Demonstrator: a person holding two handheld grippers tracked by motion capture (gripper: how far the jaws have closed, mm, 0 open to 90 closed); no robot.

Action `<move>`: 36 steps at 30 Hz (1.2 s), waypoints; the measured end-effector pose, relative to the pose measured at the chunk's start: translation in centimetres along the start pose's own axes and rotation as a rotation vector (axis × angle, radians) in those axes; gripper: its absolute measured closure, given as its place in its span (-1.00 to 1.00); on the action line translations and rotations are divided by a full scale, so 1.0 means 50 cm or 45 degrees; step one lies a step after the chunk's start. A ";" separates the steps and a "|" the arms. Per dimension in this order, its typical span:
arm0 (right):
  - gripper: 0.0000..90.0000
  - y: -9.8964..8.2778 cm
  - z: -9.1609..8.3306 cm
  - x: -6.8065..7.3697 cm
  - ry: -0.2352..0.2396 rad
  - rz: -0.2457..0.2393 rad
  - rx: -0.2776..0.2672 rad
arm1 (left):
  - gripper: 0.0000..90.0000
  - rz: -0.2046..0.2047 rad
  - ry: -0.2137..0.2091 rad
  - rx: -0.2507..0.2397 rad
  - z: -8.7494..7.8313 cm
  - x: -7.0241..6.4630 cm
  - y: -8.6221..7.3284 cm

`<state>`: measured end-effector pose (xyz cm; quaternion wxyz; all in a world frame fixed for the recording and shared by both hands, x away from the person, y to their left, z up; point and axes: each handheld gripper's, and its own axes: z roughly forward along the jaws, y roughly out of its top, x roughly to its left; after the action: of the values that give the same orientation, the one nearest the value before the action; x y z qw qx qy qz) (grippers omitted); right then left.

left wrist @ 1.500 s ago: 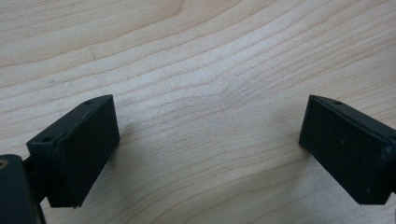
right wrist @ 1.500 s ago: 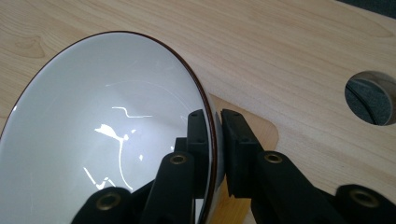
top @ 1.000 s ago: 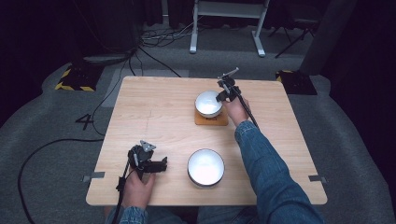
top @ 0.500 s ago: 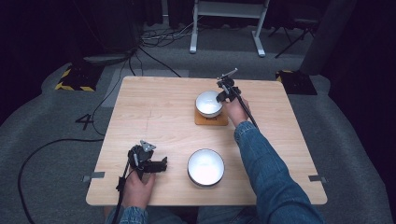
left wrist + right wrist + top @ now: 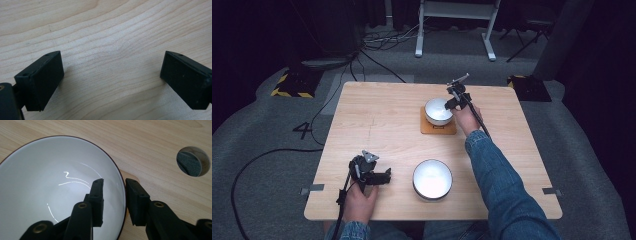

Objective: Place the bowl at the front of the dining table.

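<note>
At the far right of the table (image 5: 377, 120), the right gripper (image 5: 113, 195) has just been opening, its jaws straddling but released from the rim of the white bowl (image 5: 50, 187) on the coaster (image 5: 438, 128).

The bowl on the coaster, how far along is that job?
Done: the far bowl sits on the coaster. In hand: the right claw straddles its rim, jaws just opening, pads clear. Left: probably withdrawing; the near bowl waits, left claw open.

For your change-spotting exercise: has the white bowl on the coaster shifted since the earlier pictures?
No. The white bowl sits centred on the coaster as before, equally far from the table's far edge.
</note>
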<state>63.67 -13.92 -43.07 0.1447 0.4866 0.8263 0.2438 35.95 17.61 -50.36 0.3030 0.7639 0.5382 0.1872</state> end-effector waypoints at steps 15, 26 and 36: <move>0.31 0.003 -0.096 0.018 0.059 -0.107 -0.110 | -0.89 0.001 0.003 -0.003 0.001 0.000 0.000; 0.28 -0.016 -0.176 0.044 0.179 -0.194 -0.182 | -0.89 0.000 0.004 -0.003 0.000 0.000 0.000; 0.24 -0.057 -0.273 0.082 0.258 -0.300 -0.252 | -0.89 0.001 0.001 -0.001 0.000 0.000 0.000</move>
<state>53.06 -15.08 -33.17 0.1354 0.3426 0.8600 0.3531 35.96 17.62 -50.36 0.3030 0.7638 0.5381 0.1877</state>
